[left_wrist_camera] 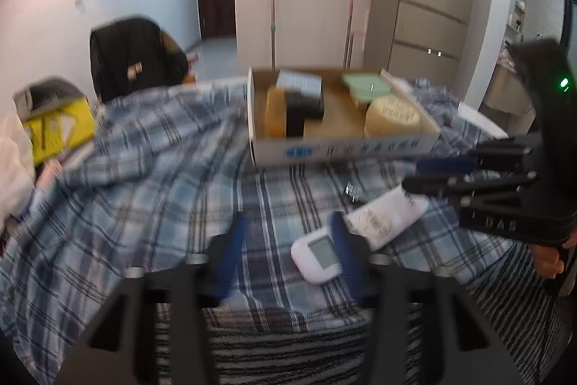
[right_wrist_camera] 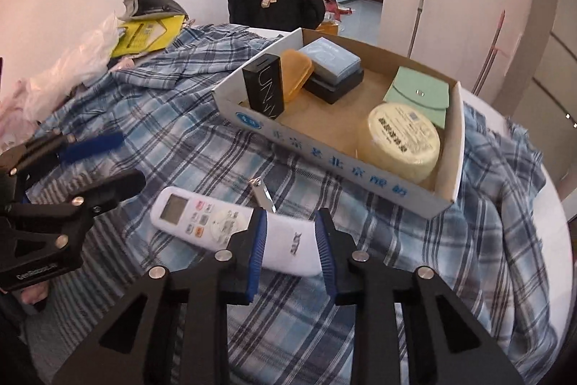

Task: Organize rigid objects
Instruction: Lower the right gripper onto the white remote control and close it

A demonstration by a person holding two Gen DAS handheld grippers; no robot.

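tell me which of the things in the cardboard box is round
The pale yellow tub, at the box's near right corner. Its printed lid is circular; the black carton, orange case, blue-lidded box and green wallet are all rectangular.

The right gripper [right_wrist_camera: 290, 237] pinches the lower end of a white remote control [right_wrist_camera: 216, 222] lying on the plaid blanket [right_wrist_camera: 180, 139]. Beyond it sits a cardboard box [right_wrist_camera: 324, 161] holding a round tub [right_wrist_camera: 402, 141], green pouch [right_wrist_camera: 420, 96] and black carton [right_wrist_camera: 263, 87]. The left gripper [right_wrist_camera: 115, 161] hangs over the blanket's left side.
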